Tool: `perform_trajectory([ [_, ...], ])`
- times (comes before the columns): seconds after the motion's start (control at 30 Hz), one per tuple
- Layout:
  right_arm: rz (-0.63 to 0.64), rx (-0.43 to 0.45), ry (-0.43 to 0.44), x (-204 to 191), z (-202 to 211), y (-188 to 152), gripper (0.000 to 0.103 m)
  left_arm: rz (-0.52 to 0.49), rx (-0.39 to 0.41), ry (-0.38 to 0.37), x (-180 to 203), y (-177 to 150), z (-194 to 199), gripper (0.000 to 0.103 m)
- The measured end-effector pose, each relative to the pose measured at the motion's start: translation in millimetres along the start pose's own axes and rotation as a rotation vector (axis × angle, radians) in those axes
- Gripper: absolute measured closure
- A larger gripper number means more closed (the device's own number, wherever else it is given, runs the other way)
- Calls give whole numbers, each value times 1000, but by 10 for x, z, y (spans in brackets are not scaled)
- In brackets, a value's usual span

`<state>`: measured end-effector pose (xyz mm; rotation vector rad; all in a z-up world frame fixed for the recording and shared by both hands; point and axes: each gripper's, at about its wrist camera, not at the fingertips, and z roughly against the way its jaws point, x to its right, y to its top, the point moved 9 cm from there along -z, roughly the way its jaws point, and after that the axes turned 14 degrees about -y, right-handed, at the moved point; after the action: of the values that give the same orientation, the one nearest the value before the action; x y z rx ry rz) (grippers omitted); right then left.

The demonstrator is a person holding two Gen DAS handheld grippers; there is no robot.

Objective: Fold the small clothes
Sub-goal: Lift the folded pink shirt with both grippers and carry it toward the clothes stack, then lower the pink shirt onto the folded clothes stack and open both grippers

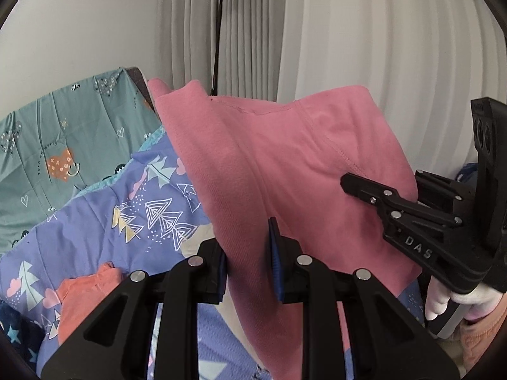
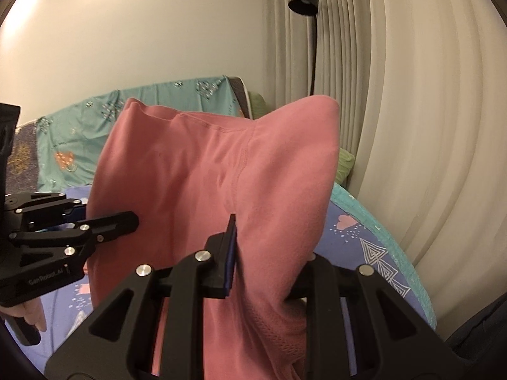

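Note:
A small pink garment [image 1: 285, 158] hangs in the air above the bed, held by both grippers. My left gripper [image 1: 247, 266] is shut on one edge of it, the cloth pinched between the blue pads. My right gripper [image 2: 269, 266] is shut on the other edge; its right finger is hidden under the cloth. In the left wrist view the right gripper [image 1: 361, 186] comes in from the right and grips the garment. In the right wrist view the left gripper [image 2: 107, 218] shows at the left edge of the pink garment [image 2: 206, 171].
A purple quilt with tree prints [image 1: 95, 221] covers the bed below. An orange garment [image 1: 82, 294] and a dark blue starred one [image 1: 19, 335] lie on it. A teal heart-print sheet [image 1: 63, 126] is behind. A black floor lamp [image 2: 309, 31] and curtains [image 2: 412, 95] stand beyond.

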<state>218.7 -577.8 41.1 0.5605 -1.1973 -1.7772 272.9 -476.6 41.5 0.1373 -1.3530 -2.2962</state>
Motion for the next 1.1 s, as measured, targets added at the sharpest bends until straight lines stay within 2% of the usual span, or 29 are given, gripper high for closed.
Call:
perform_trajectory([
  [0.1,3,-33,-33,1,-318,-47,81,15,-23,40,-165,-38,-262,75],
  [0.13,-1,-70,-41,-1,-493,-96,78,24,-50,75,-265,-119,-394,63],
  [0.17,3,-104,-65,20,-631,-167,70,34,-74,114,-364,-202,-486,56],
  [0.2,11,-150,-112,60,-797,-255,60,45,-97,137,-440,-313,-555,56],
  [0.27,23,-241,-245,197,-1082,-554,59,47,-172,107,-477,-672,-705,56],
  [0.33,39,-286,-292,261,-1197,-867,63,-6,-251,96,-439,-986,-832,55],
  [0.4,44,-336,-287,273,-1275,-1171,66,-69,-223,86,-347,-1136,-832,56],
  [0.43,33,-316,-296,303,-1282,-1310,66,-69,-202,95,-315,-1172,-813,58],
  [0.5,59,-243,-326,263,-1189,-1380,64,-6,-190,89,-324,-1196,-812,61],
  [0.6,57,-218,-352,252,-1126,-1443,64,6,-184,90,-309,-1196,-806,61],
  [0.63,52,-223,-351,254,-1214,-1366,64,13,-180,85,-310,-1196,-794,60],
  [0.7,43,-230,-350,262,-1256,-1344,64,44,-169,76,-341,-1202,-768,56],
  [0.77,54,-224,-359,285,-1242,-1337,64,85,-154,93,-383,-1233,-705,36],
  [0.8,61,-221,-368,285,-1226,-1340,64,104,-150,99,-404,-1255,-668,33],
  [0.87,65,-224,-382,301,-1151,-1348,64,136,-145,75,-408,-1312,-601,31],
  [0.97,76,-213,-370,296,-883,-1339,64,126,-122,62,-336,-1365,-402,30],
  [1.0,54,-192,-334,285,-656,-1337,55,109,-106,57,-289,-1365,-303,30],
  [1.07,17,-149,-290,279,-298,-1358,36,94,-80,57,-225,-1358,-139,19],
  [1.1,-2,-124,-270,283,-88,-1373,31,87,-58,61,-189,-1345,-35,16],
])
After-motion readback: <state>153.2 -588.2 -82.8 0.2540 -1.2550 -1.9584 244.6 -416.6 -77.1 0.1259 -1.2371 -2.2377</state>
